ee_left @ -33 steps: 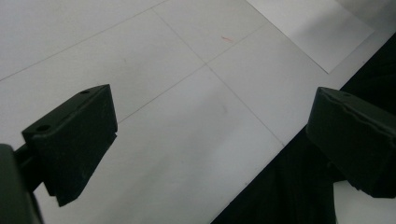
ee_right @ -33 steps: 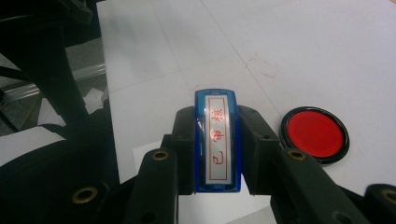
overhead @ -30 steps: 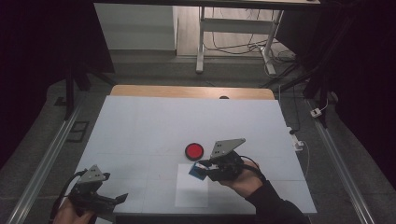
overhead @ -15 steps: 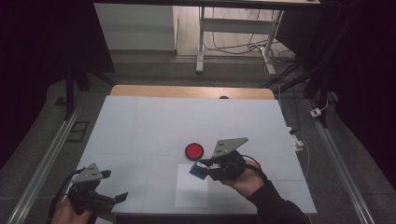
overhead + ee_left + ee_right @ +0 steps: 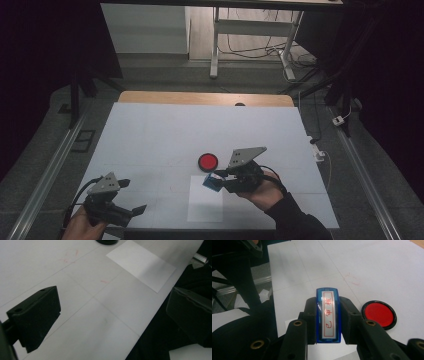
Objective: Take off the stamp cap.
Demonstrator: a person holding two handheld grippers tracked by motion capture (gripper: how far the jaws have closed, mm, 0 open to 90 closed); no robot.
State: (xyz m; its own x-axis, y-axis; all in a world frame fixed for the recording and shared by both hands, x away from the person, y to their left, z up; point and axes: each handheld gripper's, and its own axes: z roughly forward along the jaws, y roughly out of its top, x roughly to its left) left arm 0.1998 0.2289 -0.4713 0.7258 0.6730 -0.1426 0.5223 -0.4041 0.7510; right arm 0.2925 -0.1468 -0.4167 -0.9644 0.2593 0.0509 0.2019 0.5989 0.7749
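The right gripper [image 5: 216, 181] has its jaws closed tight on a blue stamp [image 5: 328, 315], one pad pressed against each long side, with the white label and its red characters facing the camera in the right gripper view. From the high view the stamp [image 5: 212, 182] is a small blue block held just above the upper edge of the sheet of paper [image 5: 206, 205], and whether its underside touches the sheet cannot be told. The red ink pad [image 5: 208, 161] lies on the table [image 5: 150, 135] just beyond the stamp, apart from it; in the right gripper view its near edge [image 5: 379, 314] is partly cut off by the jaw. The right hand [image 5: 262, 189] comes in from the lower right, its dark sleeve [image 5: 295, 220] cut off by the frame, the gripper pointing left and held roughly level. The left gripper [image 5: 131, 206] rests at the near left corner of the table with its jaws spread wide and nothing between them; the left hand [image 5: 82, 227] is mostly out of frame.
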